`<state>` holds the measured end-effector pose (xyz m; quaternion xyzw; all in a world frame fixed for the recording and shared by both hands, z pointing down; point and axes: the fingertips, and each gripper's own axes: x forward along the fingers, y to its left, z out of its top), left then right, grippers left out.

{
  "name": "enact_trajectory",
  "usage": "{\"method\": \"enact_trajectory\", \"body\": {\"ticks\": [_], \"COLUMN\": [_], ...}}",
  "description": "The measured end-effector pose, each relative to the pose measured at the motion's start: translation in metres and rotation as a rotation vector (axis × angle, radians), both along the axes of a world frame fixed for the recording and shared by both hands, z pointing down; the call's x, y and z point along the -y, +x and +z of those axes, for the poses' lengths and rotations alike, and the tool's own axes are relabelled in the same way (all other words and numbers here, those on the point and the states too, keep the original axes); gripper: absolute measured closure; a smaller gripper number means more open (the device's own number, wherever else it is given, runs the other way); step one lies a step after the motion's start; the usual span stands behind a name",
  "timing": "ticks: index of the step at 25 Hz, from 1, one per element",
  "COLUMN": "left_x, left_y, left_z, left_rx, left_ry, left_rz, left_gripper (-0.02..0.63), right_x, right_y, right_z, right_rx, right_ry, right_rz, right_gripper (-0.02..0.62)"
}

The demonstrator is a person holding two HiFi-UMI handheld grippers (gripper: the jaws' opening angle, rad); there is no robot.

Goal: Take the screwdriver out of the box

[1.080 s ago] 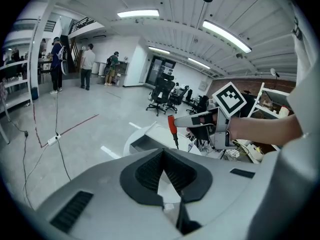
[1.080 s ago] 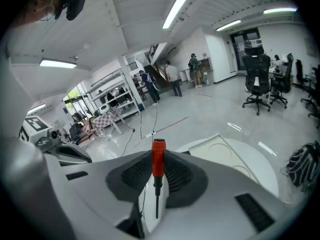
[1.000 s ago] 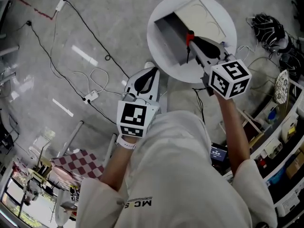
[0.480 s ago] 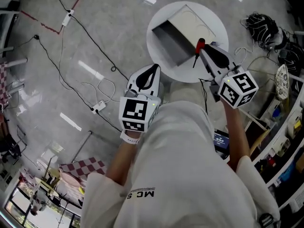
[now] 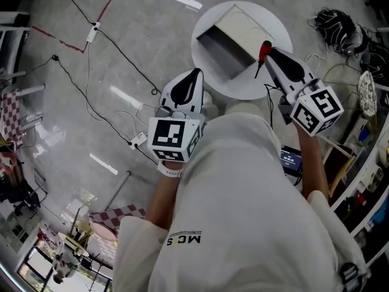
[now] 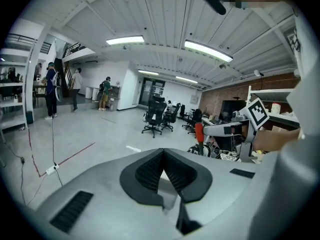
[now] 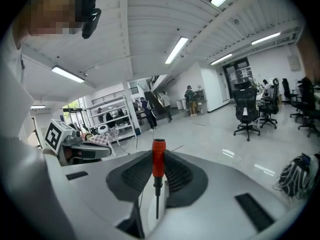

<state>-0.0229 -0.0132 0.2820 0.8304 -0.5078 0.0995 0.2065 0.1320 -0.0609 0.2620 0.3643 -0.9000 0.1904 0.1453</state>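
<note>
An open grey and white box (image 5: 228, 41) lies on a small round white table (image 5: 243, 93) at the top of the head view. My right gripper (image 5: 268, 52) is shut on a red-handled screwdriver (image 5: 264, 50), held in the air over the table's right edge, outside the box. In the right gripper view the screwdriver (image 7: 158, 160) stands upright between the pads, its shaft pointing down. My left gripper (image 5: 194, 78) is shut and empty, held level in front of the person, left of the table. The left gripper view shows its ribbed pads (image 6: 150, 170) closed together.
Cables and a power strip (image 5: 137, 140) trail over the grey floor at left. Shelves and a black bundle (image 5: 340, 29) crowd the right side. Office chairs (image 7: 246, 114) and people (image 6: 51, 89) stand far off in the hall.
The right gripper has lifted the screwdriver up out of the box and carried it right, to the table's edge. The left gripper has stayed shut and almost still.
</note>
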Motion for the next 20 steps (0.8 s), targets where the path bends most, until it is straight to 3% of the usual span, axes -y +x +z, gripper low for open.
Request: {"method": "enact_trajectory", "body": {"ticks": [9, 20], "left_x": [-0.004, 0.008], "left_y": [-0.013, 0.004], "left_z": [-0.025, -0.039], "left_rx": [0.017, 0.002], "left_ry": [0.05, 0.087], "left_rz": [0.004, 0.049], "left_gripper": [0.597, 0.597], "right_x": [-0.015, -0.021], "right_y": [0.015, 0.025], "right_z": [-0.049, -0.067], "right_rx": [0.048, 0.063], "right_ry": [0.099, 0.15], "right_rz": [0.051, 0.082], "right_gripper": [0.471, 0.471]}}
